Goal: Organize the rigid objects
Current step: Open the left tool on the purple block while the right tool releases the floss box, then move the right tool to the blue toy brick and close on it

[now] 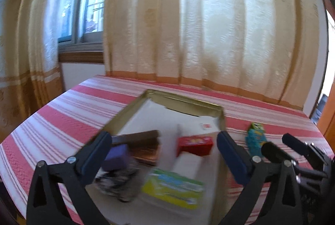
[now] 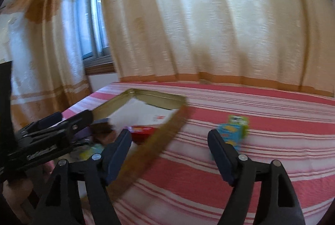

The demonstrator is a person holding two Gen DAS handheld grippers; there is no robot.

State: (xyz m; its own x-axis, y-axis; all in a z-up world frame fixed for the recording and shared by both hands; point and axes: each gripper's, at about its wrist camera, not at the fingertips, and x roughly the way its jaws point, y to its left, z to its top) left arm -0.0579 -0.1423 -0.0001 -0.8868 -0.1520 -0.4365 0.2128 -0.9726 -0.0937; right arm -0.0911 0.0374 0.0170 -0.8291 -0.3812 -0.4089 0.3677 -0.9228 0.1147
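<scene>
One small blue-green carton (image 2: 232,130) stands upright just beyond the right gripper (image 2: 169,153) (nearer than the left), jaws spread, empty.

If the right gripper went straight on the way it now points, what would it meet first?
Probably the striped cloth: the open right gripper points between the gold tin and the blue-green carton, though blur leaves depth unclear.

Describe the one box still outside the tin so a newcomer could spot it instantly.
Start at the red-and-white striped cloth and find the gold-rimmed tin lying open on it. To the right of the tin, alone on the bare stripes, lies a small teal carton with a green end. Every other box, red, purple or yellow-green, sits inside the tin.
</scene>
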